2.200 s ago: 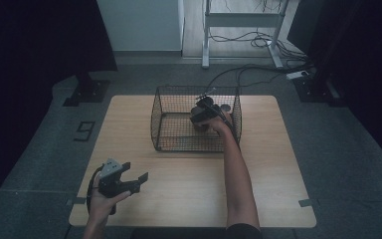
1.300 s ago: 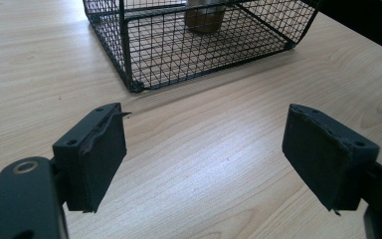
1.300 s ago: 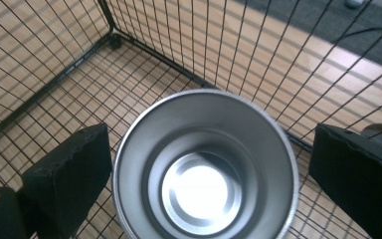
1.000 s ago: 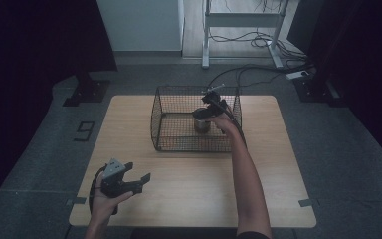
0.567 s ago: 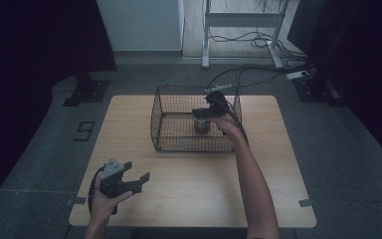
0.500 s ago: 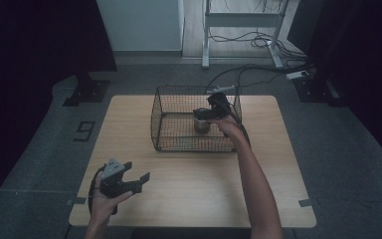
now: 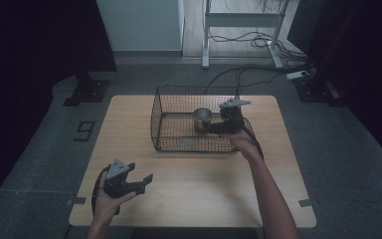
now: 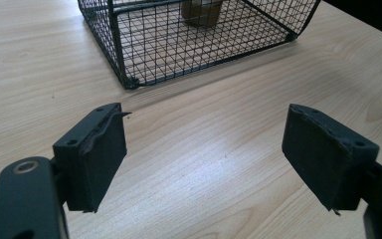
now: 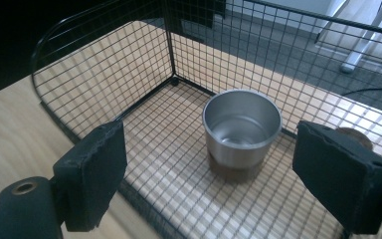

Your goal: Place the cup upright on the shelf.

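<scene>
With the metal cup [image 7: 202, 119] now standing free in the wire basket [image 7: 179, 144], the placing step looks done.

On the near left of the bench [image 7: 129, 114], the left tongs [image 7: 144, 181] hover apart with nothing between them, where they were a second ago. Mid-bench, the cup sits upright on the basket's mesh floor toward its far right corner, seemingly empty, though the high view is dim. To its right, the right tongs [image 9: 229, 184] have drawn back from the cup and have just been closing, jaws apart with nothing between them. Whether another item follows cannot be told.
</scene>
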Demonstrator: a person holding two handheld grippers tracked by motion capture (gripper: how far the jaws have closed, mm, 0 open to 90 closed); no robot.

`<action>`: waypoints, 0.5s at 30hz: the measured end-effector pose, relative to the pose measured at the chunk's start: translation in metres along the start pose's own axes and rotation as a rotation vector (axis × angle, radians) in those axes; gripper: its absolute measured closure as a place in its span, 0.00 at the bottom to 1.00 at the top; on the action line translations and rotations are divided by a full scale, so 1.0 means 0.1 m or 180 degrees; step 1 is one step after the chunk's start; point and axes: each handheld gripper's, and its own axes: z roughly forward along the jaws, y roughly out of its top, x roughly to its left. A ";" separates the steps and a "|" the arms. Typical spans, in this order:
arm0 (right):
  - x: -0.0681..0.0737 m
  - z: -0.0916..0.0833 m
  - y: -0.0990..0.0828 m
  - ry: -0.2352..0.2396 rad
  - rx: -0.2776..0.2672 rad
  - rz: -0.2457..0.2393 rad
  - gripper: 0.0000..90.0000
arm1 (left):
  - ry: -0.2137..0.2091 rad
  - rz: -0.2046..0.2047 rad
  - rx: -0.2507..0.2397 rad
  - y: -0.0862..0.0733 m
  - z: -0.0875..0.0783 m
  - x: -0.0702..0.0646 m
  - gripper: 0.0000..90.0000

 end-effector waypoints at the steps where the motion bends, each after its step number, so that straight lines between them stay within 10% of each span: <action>1: 0.00 -0.06 -0.04 -0.0001 -0.0017 -0.0013 0.15 | -0.0005 0.0001 0.0007 0.00 0.01 0.00 0.20; 15: -0.07 -0.54 -0.76 -0.0148 -0.0045 0.0043 0.17 | -0.0022 0.0039 0.0075 -0.01 0.08 -0.05 0.20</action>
